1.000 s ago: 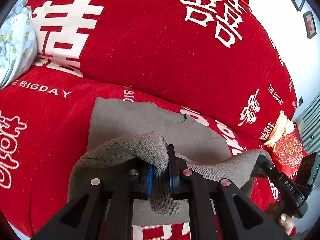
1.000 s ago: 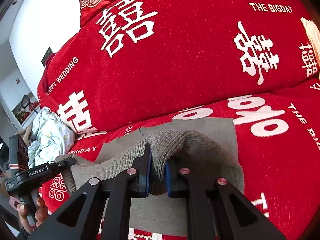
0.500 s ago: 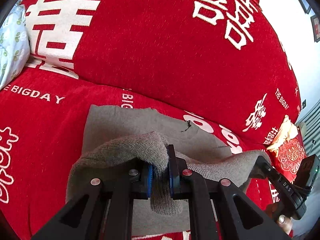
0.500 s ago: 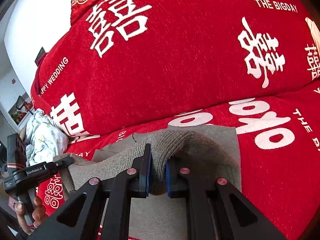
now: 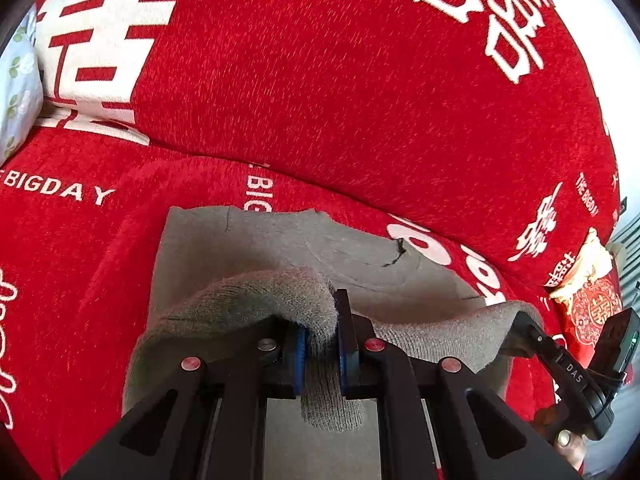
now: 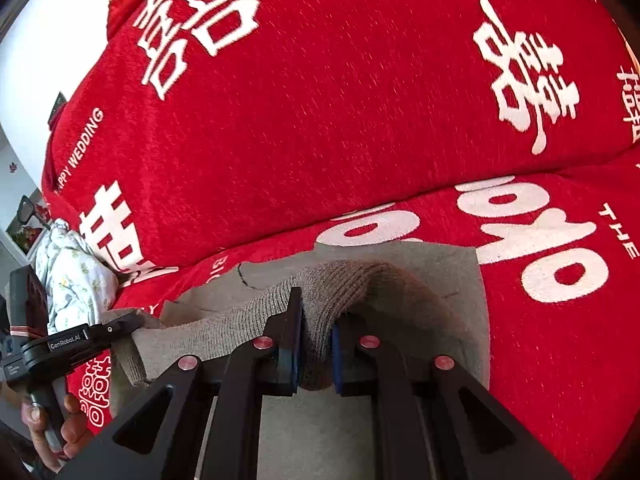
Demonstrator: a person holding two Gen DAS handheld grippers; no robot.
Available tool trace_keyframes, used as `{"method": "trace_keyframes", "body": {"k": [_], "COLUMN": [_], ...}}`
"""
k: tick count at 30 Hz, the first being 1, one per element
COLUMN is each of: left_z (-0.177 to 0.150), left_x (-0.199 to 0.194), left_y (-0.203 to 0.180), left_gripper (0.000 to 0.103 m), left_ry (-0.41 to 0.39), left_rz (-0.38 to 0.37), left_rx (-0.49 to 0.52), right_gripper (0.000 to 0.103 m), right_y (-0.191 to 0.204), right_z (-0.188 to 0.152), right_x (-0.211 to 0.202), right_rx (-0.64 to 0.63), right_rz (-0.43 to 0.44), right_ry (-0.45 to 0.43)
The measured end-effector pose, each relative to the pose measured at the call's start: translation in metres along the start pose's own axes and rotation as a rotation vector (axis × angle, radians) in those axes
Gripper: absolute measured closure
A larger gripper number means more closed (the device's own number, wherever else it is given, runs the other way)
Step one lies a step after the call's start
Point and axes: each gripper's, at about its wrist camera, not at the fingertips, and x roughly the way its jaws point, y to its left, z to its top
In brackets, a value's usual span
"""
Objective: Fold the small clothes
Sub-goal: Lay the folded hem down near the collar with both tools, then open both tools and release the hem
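Grey knit garment (image 5: pixel 260 304), soft and limp, lies on a red sofa (image 5: pixel 320 80), its near edge clenched at bottom centre by the left gripper (image 5: pixel 320 354). Right view: the right gripper (image 6: pixel 316 354) pinches another fold at bottom centre.

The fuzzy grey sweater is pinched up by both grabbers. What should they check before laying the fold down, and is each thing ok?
1. Left gripper pinching the grey knitted sweater: ok.
2. Right gripper pinching the same edge: ok.
3. Lifted edge spans both grippers without slipping out: ok.
4. Flat lower layer lies smooth on the red sofa cover: ok.
5. Black loose thread clear of the fold: cannot tell.
6. Edges will line up: cannot tell.
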Motion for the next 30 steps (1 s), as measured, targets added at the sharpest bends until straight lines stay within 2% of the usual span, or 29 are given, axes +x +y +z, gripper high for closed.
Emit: {"method": "trace_keyframes", "body": {"k": [11, 17, 19, 20, 21, 23, 27, 29, 30], "left_z": [0.015, 0.024, 0.024, 0.022, 0.021, 0.019, 0.021, 0.023, 0.024], "left_x": [0.036, 0.064, 0.071, 0.074, 0.075, 0.075, 0.075, 0.068, 0.065], "left_y": [0.009, 0.029, 0.037, 0.040, 0.043, 0.045, 0.040, 0.042, 0.043], "left_gripper": [0.090, 0.089, 0.067, 0.042, 0.029, 0.029, 0.029, 0.029, 0.029], "left_ry": [0.062, 0.135, 0.152, 0.155, 0.147, 0.119, 0.141, 0.133, 0.129], "left_rz": [0.013, -0.013, -0.032, -0.060, -0.076, -0.087, -0.095, -0.132, -0.148], "left_rx": [-0.024, -0.136, -0.176, -0.200, -0.223, -0.250, -0.224, -0.223, -0.224], "right_gripper": [0.090, 0.090, 0.087, 0.086, 0.085, 0.075, 0.061, 0.035, 0.027], "right_y": [-0.010, -0.022, -0.024, -0.026, -0.027, -0.030, -0.034, -0.036, -0.037], "right_z": [0.011, 0.016, 0.017, 0.017, 0.017, 0.017, 0.016, 0.016, 0.016], "right_x": [0.037, 0.060, 0.067, 0.069, 0.071, 0.076, 0.081, 0.076, 0.072], "right_rx": [0.024, 0.080, 0.093, 0.101, 0.110, 0.128, 0.145, 0.157, 0.162], "right_rz": [-0.026, -0.022, -0.019, -0.016, -0.010, -0.001, 0.006, 0.016, 0.022], "right_ry": [0.062, 0.111, 0.128, 0.132, 0.136, 0.151, 0.153, 0.118, 0.089]}}
